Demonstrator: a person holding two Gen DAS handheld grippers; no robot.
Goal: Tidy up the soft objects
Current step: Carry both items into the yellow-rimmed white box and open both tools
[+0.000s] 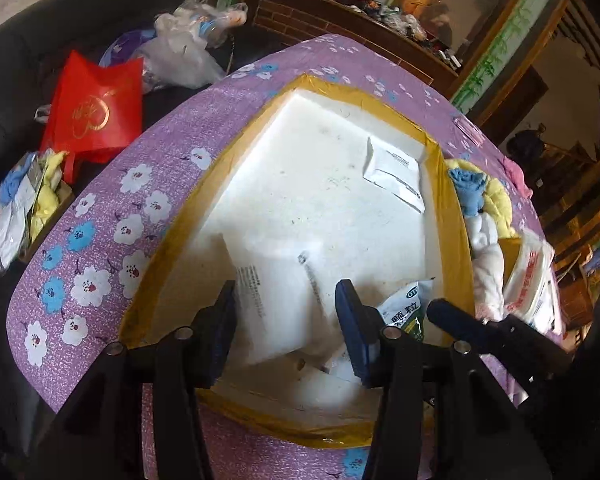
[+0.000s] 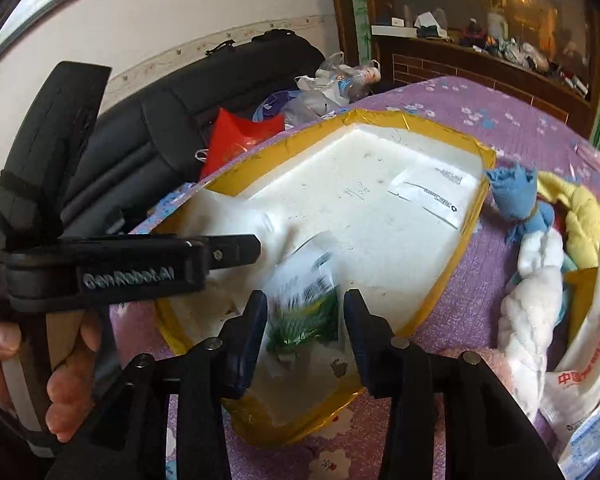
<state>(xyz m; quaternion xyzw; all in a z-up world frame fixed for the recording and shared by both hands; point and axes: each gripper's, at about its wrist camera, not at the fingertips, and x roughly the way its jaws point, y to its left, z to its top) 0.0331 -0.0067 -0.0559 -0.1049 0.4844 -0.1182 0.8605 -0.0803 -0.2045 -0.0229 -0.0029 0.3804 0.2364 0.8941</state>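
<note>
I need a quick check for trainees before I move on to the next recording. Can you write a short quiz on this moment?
1. True or false: the blue cloth lies outside the foam tray.
2. What sits between the fingers of the right gripper? A. a green-and-white sachet B. a yellow cloth C. a red bag
3. What colour is the tape around the tray's rim?
Key: 1 true; 2 A; 3 yellow.
</note>
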